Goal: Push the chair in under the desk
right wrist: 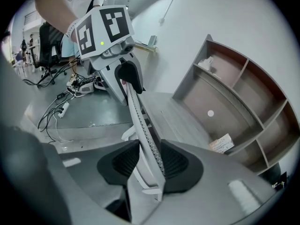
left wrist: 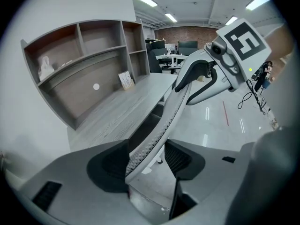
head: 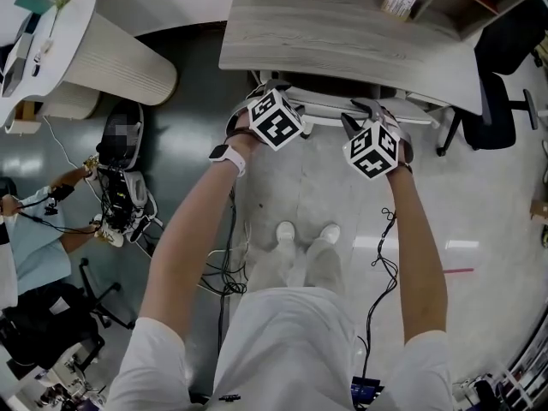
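Observation:
The chair's pale mesh back stands right at the front edge of the grey wooden desk, with its seat hidden beneath the desk. Both grippers straddle the back's top edge. My left gripper holds that edge between its jaws; the mesh leans on the left pad and a gap shows at the right pad. In the right gripper view the same edge runs between the jaws of my right gripper, close to the right pad with a gap on the left. In the head view the right gripper sits a short way right of the left one.
A grey shelf unit stands on the desk's far side, and a small card beside it. A black office chair is at the right. At the left are a round white table, floor cables and a seated person.

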`<action>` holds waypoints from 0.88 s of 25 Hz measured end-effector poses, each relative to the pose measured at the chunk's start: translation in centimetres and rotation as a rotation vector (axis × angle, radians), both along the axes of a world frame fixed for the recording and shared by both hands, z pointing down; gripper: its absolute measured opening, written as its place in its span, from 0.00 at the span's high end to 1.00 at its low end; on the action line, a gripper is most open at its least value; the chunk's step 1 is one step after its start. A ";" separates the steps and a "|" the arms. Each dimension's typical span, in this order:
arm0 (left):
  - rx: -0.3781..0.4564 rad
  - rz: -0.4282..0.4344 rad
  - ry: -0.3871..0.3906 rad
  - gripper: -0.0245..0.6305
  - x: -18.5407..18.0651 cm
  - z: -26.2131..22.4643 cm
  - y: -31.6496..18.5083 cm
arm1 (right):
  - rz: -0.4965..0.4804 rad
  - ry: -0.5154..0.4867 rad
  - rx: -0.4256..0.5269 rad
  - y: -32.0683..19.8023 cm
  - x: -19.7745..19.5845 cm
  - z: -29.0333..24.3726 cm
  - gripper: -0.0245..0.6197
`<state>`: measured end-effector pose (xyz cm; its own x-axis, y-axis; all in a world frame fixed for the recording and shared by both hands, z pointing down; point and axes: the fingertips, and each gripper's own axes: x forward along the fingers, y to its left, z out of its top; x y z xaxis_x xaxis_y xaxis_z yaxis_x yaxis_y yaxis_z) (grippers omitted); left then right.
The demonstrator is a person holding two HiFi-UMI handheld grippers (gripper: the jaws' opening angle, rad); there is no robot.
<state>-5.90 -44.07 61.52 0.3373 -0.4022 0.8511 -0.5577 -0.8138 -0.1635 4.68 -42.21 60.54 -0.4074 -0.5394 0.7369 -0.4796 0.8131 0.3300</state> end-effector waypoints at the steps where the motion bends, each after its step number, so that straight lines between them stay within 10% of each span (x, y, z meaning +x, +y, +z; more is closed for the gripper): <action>1: 0.000 -0.001 -0.004 0.60 -0.2 0.0 -0.3 | -0.011 0.000 -0.003 -0.2 -0.2 0.0 0.72; 22: 0.069 0.058 -0.063 0.60 -1.3 -1.9 0.8 | -0.098 0.104 0.037 0.8 -0.7 -0.4 0.67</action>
<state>-7.21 -43.31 59.64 0.3086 -0.4416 0.8425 -0.4967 -0.8302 -0.2532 3.97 -41.43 60.17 -0.3822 -0.5285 0.7580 -0.3605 0.8406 0.4043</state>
